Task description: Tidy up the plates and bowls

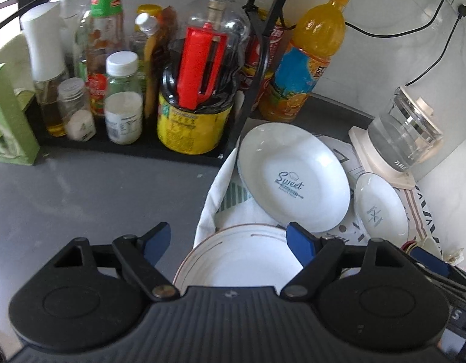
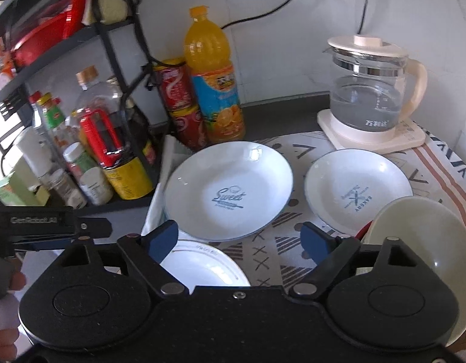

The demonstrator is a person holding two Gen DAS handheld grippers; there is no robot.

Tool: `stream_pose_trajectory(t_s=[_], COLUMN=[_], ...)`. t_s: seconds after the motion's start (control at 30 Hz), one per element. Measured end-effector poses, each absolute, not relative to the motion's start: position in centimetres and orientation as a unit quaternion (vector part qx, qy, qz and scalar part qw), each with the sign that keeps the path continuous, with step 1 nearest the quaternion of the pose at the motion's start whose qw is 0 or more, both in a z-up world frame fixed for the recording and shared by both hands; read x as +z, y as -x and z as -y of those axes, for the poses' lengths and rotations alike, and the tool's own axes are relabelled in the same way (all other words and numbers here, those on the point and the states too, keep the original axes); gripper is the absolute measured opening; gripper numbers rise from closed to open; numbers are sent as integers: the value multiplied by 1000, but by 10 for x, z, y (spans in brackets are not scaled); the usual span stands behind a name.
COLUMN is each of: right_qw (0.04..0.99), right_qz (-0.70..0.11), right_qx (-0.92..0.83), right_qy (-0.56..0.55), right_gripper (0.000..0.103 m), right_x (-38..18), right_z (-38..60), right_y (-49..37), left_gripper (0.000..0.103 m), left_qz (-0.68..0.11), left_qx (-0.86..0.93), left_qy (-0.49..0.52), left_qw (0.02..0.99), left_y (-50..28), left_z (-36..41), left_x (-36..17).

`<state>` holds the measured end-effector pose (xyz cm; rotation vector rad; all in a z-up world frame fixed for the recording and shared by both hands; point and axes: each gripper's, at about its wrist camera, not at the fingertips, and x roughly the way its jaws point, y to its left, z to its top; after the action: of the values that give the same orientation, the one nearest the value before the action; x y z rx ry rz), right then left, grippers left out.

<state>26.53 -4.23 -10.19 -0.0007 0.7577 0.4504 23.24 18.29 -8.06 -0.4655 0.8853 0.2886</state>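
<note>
Two hand-held tools hover over a patterned cloth (image 2: 293, 251) spread on a grey counter (image 1: 96, 196), probably to cushion the crockery. The left tool (image 1: 229, 239) is spread wide above a brown-rimmed plate (image 1: 233, 260), pinching nothing. The right tool (image 2: 242, 239) is also spread and empty. Beyond lie an empty "Sweet" plate (image 2: 229, 190) and a smaller "Bakery" plate (image 2: 356, 187), side by side, not stacked. A cream bowl (image 2: 423, 242) sits at the right, tilted and empty. A glass kettle (image 2: 372, 96) holds water; nothing looks sorted yet.
</note>
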Motion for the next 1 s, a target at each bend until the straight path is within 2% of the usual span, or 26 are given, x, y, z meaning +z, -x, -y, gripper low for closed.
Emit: stream_pose_trajectory(t_s=[0.1, 0.17, 0.27, 0.43, 0.63, 1.0], right_qw=[906, 906, 905, 901, 891, 873], right_qz=[-368, -373, -379, -394, -422, -466], right_qx=[208, 201, 193, 181, 166, 145], right_qy=[-5, -9, -15, -20, -28, -19], right_gripper=[82, 75, 68, 58, 50, 46], right_x=[-105, -108, -113, -124, -141, -175], right_z=[39, 36, 32, 28, 29, 19], right_y=[-271, -277, -287, -303, -321, -357], left_gripper=[80, 79, 72, 54, 44, 37], left_qz=[-417, -416, -417, -428, -440, -468], left_qx=[127, 123, 120, 110, 94, 79], left_qy=[223, 226, 227, 238, 245, 245], left_qw=[872, 872, 872, 865, 859, 845], left_y=[-240, -245, -255, -273, -297, -337], left_z=[-184, -185, -187, -193, -198, -199], left_x=[-81, -83, -88, -101, -120, -159])
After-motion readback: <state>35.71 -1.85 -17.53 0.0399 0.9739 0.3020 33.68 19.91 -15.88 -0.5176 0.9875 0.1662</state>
